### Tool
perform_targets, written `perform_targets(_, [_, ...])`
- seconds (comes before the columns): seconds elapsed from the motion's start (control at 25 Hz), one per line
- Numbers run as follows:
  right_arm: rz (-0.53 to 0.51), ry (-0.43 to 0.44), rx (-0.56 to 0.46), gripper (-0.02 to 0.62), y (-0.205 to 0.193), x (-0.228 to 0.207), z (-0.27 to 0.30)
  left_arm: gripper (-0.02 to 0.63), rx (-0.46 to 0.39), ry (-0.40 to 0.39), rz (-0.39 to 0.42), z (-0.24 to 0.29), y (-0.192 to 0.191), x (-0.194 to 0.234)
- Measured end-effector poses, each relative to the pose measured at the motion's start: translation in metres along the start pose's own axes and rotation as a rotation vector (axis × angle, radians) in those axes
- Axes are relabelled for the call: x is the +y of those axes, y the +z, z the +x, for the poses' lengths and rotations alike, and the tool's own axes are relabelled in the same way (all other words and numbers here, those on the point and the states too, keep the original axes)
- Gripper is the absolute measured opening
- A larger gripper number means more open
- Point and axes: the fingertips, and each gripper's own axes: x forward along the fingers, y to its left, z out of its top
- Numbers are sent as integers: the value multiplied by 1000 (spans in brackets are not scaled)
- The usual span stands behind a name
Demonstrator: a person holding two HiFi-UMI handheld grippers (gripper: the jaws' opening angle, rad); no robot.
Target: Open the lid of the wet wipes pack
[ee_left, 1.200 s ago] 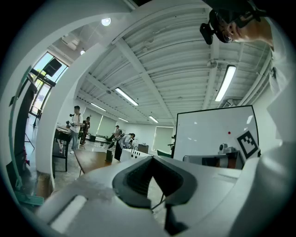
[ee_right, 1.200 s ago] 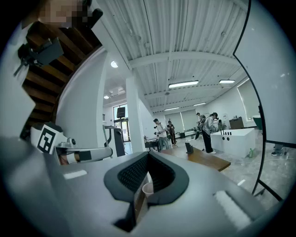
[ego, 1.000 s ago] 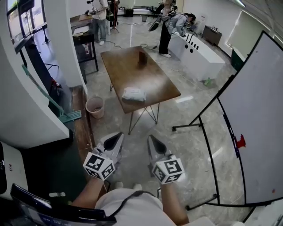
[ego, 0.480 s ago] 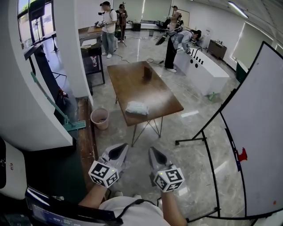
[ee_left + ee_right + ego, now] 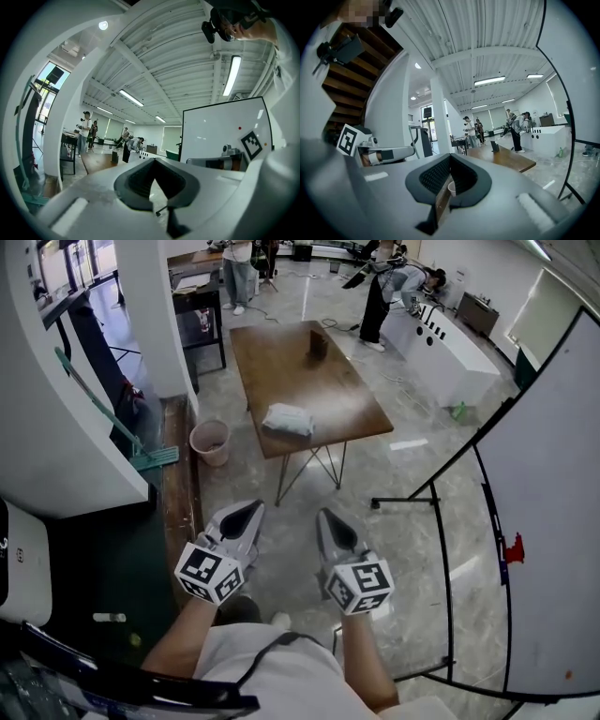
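- While both claws are held low over the grey stone floor in front of the person, the wet wipes pack [image 5: 286, 419] is seen lying well ahead of them on the wooden bench [image 5: 300, 371], near its closer end.
- The left claw [image 5: 251, 510] is shown with its jaws drawn together at the tips, and nothing is gripped. In the left gripper view only floor and the far room are seen through the dark pocket behind the tips.
- The right claw [image 5: 325, 516] is likewise closed tip to tip, with nothing held between its jaws.
- Both claws are pointed towards the bench, side by side and a little apart. The pack is touched by neither.
- A marker cube is carried at the rear of each claw: the left cube [image 5: 208, 573] and the right cube [image 5: 360, 587], just ahead of the wrists.
- The pack is seen as a pale, flattish bundle; whether its lid is up or down cannot be told from so far off.
- A small dark object [image 5: 318, 345] is stood on the far half of the bench, well apart from the pack.
- A pinkish bucket [image 5: 210, 442] is set on the floor just beside the bench's left side.
- A whiteboard [image 5: 553, 474] on a black stand is placed at the right.
- At the far end of the room a bent person [image 5: 389, 287] is seen beside a long white unit [image 5: 450, 348].
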Motion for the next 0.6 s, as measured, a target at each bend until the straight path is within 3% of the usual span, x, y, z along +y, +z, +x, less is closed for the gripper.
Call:
perform_targets(0.4, [9,-5,25,8,-10,-26,26,5,-3,14,-21,28,-9,31])
perform_targets(0.6, [2,0,48,8,-13,-39,66,5,3,-22,-49,59,-14,59])
